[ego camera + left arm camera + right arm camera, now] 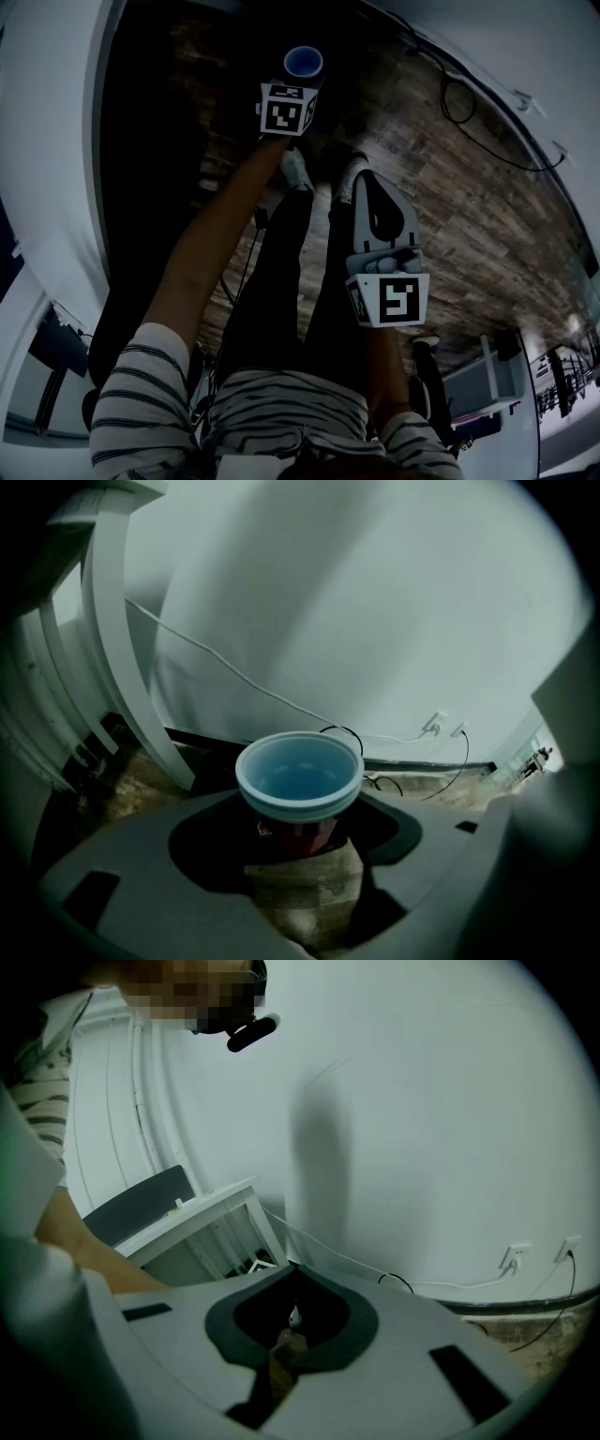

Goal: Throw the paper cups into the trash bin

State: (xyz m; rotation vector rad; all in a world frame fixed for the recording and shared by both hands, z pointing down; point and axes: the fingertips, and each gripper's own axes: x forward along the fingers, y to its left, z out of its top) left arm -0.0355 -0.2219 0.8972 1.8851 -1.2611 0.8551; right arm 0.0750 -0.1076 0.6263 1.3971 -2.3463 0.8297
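We look steeply down over a person in a striped shirt and dark trousers, standing on a dark wooden plank floor (pixel 450 206). Each hand holds a grey two-jaw gripper.

The left gripper (pixel 298 86) is stretched out ahead of the body. Its jaws are pinching a paper cup (pixel 298 778) from both sides. The cup is upright with its mouth open towards us, pale blue inside and red on the outside wall. It hangs in the air above the floor and touches nothing but the jaws. Behind it we see a white wall (pixel 375 621) with a thin cable (pixel 234 677) trailing down to sockets near the floor.

The right gripper (pixel 289 1321) is held lower and closer to the person's legs. Its jaws are pressed together at the tips with nothing between them.

We cannot find a trash bin in any view, and we see no other cups on the floor or on any surface.

We judge the task to be partway through one throw. One cup is picked up and being carried, but it is not yet released. What is left is to bring it over the bin, wherever that stands, and spread the jaws to drop it. We cannot tell whether more cups remain.
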